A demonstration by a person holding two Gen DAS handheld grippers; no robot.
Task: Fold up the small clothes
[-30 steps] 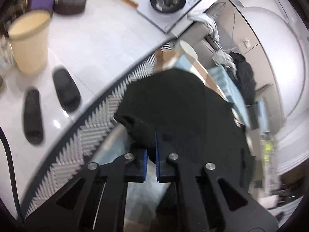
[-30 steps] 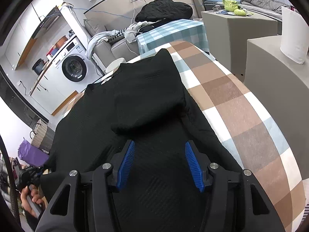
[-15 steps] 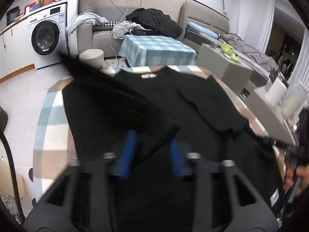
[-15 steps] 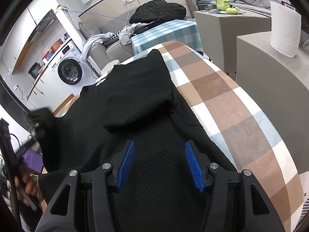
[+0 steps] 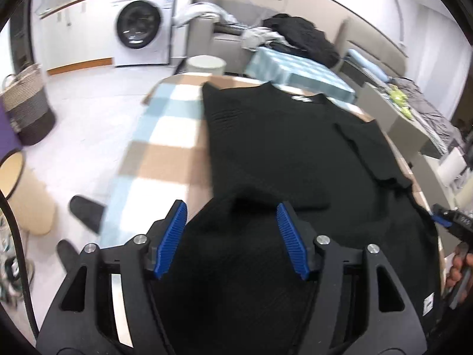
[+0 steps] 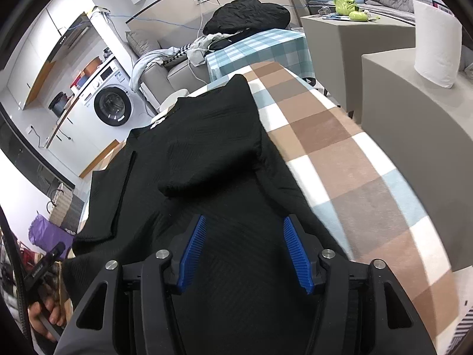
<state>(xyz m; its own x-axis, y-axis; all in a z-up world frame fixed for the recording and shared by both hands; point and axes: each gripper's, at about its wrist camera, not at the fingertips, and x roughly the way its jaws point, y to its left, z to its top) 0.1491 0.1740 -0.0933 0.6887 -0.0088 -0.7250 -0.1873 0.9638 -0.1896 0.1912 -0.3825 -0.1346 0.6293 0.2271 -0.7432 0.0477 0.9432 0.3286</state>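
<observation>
Left claw (image 5: pixel 230 236) jaws spread wide, gripping nothing. Right claw (image 6: pixel 246 251) also wide apart and unloaded, both pointing forward, angled down.

Washing machine (image 5: pixel 142 23): white, round dark door, against the far wall.
Woven basket (image 5: pixel 26 103): on the floor, left side.
Slippers (image 5: pixel 85 211): dark pair on the floor beside the table's left edge.
Checked cloth (image 6: pixel 348 159): brown, white and pale blue, covering the tabletop.
Paper towel roll (image 6: pixel 437 29): upright on a grey block.
Green toy (image 6: pixel 346 3): on the further grey block.

washing machine (image 5: pixel 139 25), grey sofa (image 6: pixel 174 71), white floor (image 5: pixel 97 103)
</observation>
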